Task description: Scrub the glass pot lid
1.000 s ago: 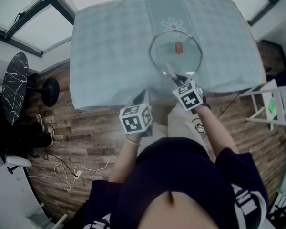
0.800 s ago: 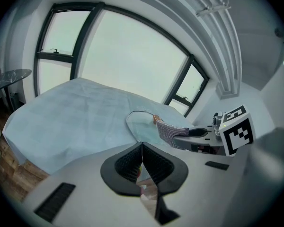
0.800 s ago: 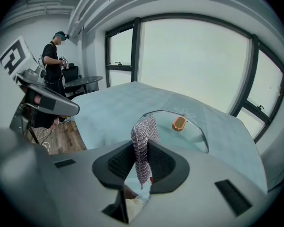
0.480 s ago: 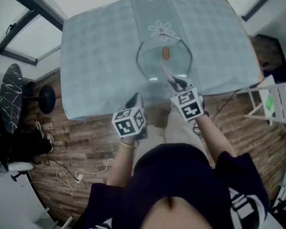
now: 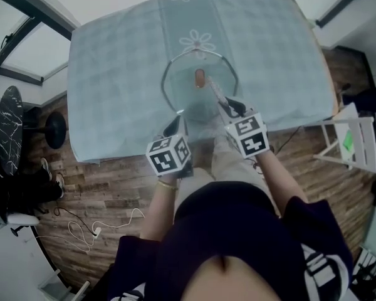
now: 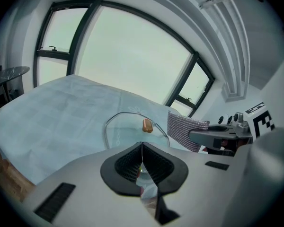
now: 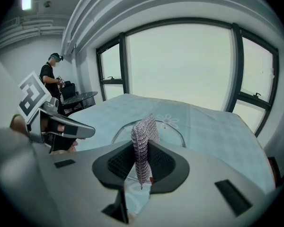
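One glass pot lid [image 5: 187,99] lies flat on the table [image 5: 113,68], near the middle of its near edge, just ahead of both grippers. Right gripper [image 5: 232,107] pinches a silvery mesh scrubber [image 7: 143,143] reaching over the lid's near-right side. Left gripper [image 5: 174,125], jaws pressed together and empty, is beside the near-left rim.

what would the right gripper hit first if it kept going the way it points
Probably the glass pot lid: the right gripper, shut on a mesh scrubbing cloth, points down at it, cloth leading. Depth is unclear.
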`<action>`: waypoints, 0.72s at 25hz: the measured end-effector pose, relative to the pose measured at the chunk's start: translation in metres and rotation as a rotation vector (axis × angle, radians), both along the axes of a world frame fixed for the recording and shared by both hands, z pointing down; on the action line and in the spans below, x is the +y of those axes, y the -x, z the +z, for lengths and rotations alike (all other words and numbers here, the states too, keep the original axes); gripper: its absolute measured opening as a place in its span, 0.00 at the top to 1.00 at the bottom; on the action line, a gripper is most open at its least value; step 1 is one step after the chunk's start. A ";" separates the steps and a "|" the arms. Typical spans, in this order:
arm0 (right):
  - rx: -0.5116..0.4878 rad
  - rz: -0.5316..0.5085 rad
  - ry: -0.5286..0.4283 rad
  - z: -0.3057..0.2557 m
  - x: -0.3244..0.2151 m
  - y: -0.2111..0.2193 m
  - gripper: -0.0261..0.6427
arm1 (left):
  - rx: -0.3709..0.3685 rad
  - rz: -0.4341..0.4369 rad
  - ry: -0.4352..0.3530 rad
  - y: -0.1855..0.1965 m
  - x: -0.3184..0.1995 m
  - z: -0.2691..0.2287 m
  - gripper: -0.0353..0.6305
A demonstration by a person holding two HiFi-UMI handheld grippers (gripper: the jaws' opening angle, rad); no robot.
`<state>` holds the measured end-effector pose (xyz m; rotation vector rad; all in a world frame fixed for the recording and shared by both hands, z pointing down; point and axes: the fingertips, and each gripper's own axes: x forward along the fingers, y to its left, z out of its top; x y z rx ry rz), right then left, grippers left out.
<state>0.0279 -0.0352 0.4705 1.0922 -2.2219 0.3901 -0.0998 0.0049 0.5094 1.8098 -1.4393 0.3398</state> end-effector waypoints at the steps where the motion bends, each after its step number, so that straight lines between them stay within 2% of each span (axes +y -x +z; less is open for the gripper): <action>1: 0.001 -0.003 -0.006 0.000 -0.005 -0.005 0.84 | -0.002 0.001 0.002 -0.006 -0.004 0.001 0.94; 11: -0.037 -0.046 0.004 0.002 -0.035 -0.036 0.84 | -0.041 0.017 0.008 -0.052 -0.039 0.008 0.94; 18: -0.068 -0.086 0.013 0.003 -0.051 -0.056 0.84 | -0.076 -0.006 0.013 -0.072 -0.061 0.014 0.94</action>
